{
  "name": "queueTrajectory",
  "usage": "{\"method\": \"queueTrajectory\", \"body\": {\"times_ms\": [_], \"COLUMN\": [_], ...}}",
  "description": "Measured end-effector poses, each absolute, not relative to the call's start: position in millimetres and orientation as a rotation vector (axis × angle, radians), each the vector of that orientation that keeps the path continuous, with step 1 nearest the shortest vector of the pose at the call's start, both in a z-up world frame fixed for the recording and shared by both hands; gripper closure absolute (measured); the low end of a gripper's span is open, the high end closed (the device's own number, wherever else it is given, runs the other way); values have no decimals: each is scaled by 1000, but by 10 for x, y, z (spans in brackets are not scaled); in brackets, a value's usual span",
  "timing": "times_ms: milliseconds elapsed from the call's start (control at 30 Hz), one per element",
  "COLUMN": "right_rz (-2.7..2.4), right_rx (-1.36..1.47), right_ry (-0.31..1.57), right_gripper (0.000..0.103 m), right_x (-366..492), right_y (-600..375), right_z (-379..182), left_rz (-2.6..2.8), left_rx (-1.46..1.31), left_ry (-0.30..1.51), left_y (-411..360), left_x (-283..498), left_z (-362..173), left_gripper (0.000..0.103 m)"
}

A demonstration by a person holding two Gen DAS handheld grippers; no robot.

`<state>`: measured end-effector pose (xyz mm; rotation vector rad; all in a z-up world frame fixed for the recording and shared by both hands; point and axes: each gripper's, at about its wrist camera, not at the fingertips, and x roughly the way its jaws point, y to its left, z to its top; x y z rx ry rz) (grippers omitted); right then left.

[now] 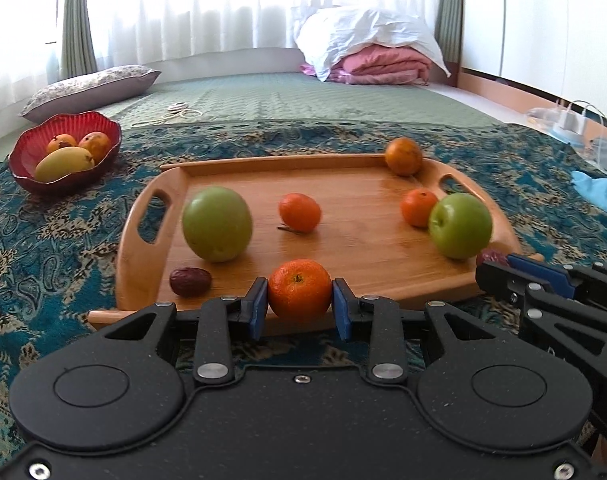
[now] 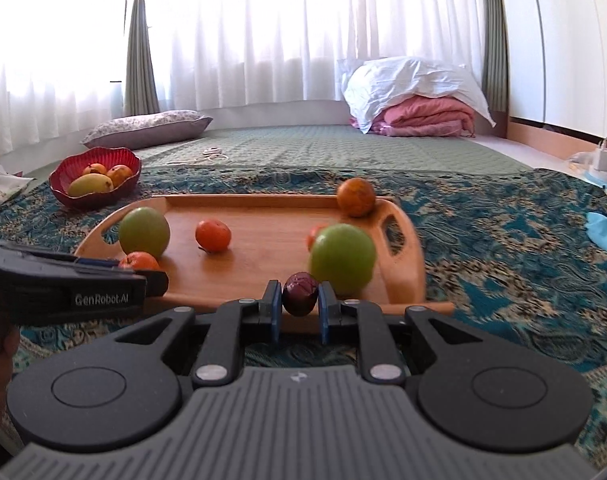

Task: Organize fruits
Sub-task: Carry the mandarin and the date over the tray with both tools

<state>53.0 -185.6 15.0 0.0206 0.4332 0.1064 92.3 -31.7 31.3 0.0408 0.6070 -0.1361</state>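
Left wrist view: the left gripper (image 1: 299, 300) has its jaws clamped on a tangerine (image 1: 299, 289) at the tray (image 1: 143, 276) edge. The right gripper (image 2: 300, 300) jaws pinch a dark red date (image 2: 300, 294).

Wooden tray (image 1: 151, 240) is lying on patterned cloth, carrying two green apples (image 1: 216, 224), small oranges (image 1: 299, 213) and dark dates (image 1: 190, 281). Red bowl (image 1: 27, 152) is holding a mango (image 1: 63, 165).

You see a glossy red scalloped bowl (image 1: 65, 152), a honey-brown wooden tray (image 1: 343, 248), two green apples (image 1: 216, 224), and a teal paisley-patterned cloth (image 1: 55, 248).
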Motion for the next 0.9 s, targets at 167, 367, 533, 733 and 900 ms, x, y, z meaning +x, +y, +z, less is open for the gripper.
{"method": "queueTrajectory", "body": {"times_ms": [167, 367, 533, 733, 900], "right_rz": [127, 143, 142, 143, 139], "right_rx": [15, 17, 37, 38, 39], "right_ry": [448, 478, 508, 532, 544], "right_gripper": [81, 81, 81, 81, 81], "right_x": [701, 871, 983, 1091, 1160], "right_y": [-1774, -1726, -1726, -1707, -1713], "right_z": [150, 131, 93, 42, 2], "left_rz": [-120, -112, -109, -100, -95], "left_rx": [41, 35, 38, 29, 28], "left_ry": [613, 627, 630, 642, 645], "left_y": [-254, -217, -205, -174, -160], "left_x": [1011, 1114, 1188, 1262, 1306], "left_z": [289, 241, 217, 169, 146], "left_gripper": [71, 71, 71, 71, 71]}}
